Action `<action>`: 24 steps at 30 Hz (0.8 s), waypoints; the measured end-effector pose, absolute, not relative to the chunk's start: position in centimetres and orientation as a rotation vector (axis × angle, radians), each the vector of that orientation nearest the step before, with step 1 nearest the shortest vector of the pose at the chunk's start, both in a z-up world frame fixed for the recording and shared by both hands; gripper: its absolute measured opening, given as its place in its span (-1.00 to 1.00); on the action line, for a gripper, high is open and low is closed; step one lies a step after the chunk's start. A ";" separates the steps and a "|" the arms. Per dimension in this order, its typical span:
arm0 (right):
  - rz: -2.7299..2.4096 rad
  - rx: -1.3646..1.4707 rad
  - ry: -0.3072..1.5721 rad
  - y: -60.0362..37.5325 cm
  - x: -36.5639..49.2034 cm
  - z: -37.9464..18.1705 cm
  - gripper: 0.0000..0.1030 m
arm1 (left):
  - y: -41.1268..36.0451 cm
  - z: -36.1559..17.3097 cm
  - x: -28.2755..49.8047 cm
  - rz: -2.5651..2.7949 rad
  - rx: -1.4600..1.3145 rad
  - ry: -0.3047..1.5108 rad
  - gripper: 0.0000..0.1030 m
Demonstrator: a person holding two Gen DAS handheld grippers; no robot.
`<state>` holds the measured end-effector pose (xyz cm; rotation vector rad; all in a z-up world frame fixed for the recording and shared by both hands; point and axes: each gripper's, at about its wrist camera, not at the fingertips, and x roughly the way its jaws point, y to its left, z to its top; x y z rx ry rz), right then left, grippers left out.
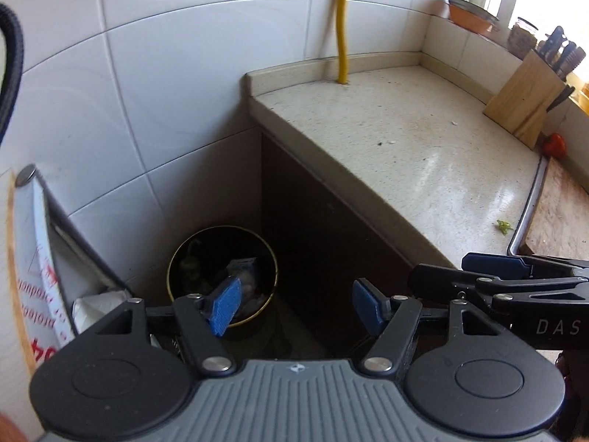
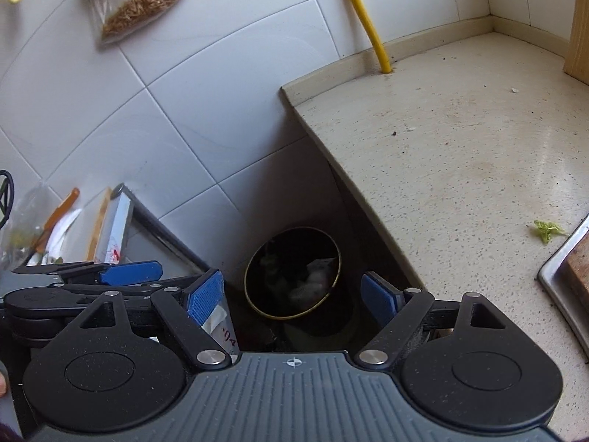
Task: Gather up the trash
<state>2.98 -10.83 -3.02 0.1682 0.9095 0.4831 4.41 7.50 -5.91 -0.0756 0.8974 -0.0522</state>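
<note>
A dark round trash bin [image 1: 191, 258] [image 2: 272, 265] with a gold rim stands on the floor in the gap between the tiled wall and the counter. White crumpled trash [image 1: 244, 270] [image 2: 316, 276] lies inside it. My left gripper [image 1: 296, 307] hovers high above the bin, open and holding nothing. My right gripper [image 2: 292, 302] hangs just beside it, also open and holding nothing. A green vegetable scrap [image 1: 504, 226] [image 2: 548, 230] lies on the speckled countertop [image 1: 405, 140] [image 2: 460, 147] near the metal tray. A few small crumbs [image 1: 386, 143] [image 2: 410, 129] lie farther back.
A wooden knife block [image 1: 526, 99] and a red object [image 1: 554, 143] sit at the counter's back right. A cutting board [image 1: 559, 213] rests in a metal tray [image 2: 559, 283]. A yellow hose [image 1: 344, 37] runs down the wall. Bags of grain [image 2: 154, 0] hang upper left.
</note>
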 end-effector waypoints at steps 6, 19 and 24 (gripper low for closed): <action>0.459 0.144 0.919 -9.9 2.7 -3.3 0.70 | 8.5 -6.3 3.8 -0.035 -0.116 0.898 0.23; 0.380 0.099 0.937 -9.2 3.6 -4.7 0.72 | 9.4 -7.4 4.4 0.010 -0.156 0.925 0.23; 0.379 0.104 0.946 -9.3 4.0 -5.0 0.72 | 9.5 -7.9 4.9 0.009 -0.174 0.939 0.25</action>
